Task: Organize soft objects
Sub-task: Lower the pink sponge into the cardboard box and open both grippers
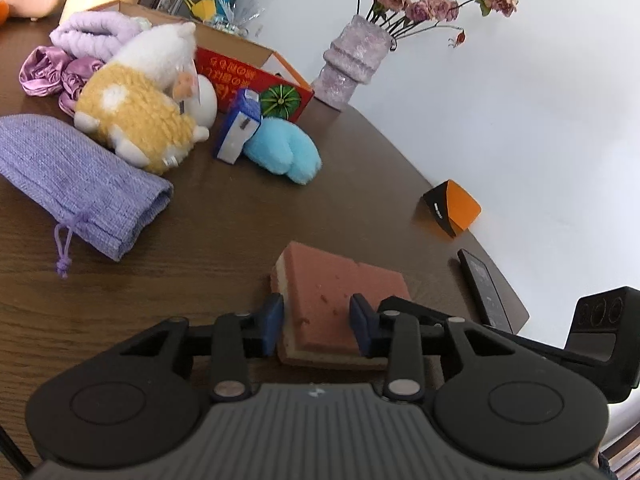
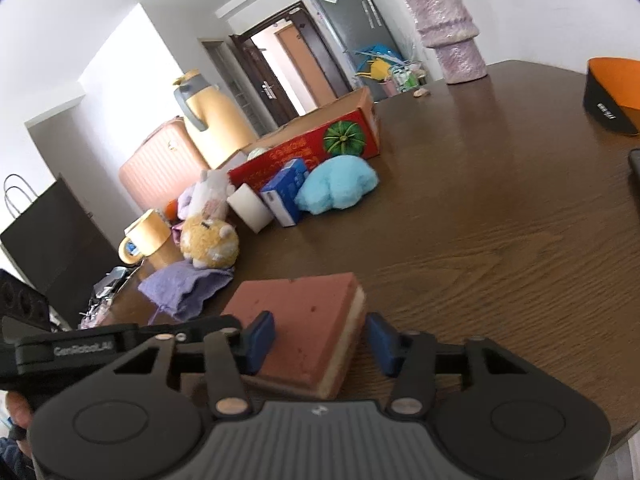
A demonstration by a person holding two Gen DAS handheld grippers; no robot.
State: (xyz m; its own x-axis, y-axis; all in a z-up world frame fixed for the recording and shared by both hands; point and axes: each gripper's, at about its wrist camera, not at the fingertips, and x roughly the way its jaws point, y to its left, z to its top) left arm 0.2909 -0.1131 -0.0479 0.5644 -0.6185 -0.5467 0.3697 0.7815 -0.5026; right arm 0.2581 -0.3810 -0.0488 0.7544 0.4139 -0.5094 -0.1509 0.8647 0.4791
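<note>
A pink-topped sponge block (image 1: 340,292) lies on the brown table, also in the right wrist view (image 2: 308,320). My left gripper (image 1: 316,326) is open with its fingers on either side of the sponge's near end. My right gripper (image 2: 320,342) is open and straddles the sponge from the other side. Farther off lie a yellow and white plush (image 1: 136,120), a blue plush (image 1: 284,148), a lilac knit pouch (image 1: 76,180), a lilac towel (image 1: 96,32) and purple satin cloth (image 1: 48,68).
A red cardboard box (image 1: 248,68) stands behind the plush toys, with a blue carton (image 1: 240,128) and a white cup (image 2: 252,208) in front. A vase of dried roses (image 1: 352,60), an orange and black box (image 1: 452,208) and a black phone (image 1: 484,292) sit near the table's edge.
</note>
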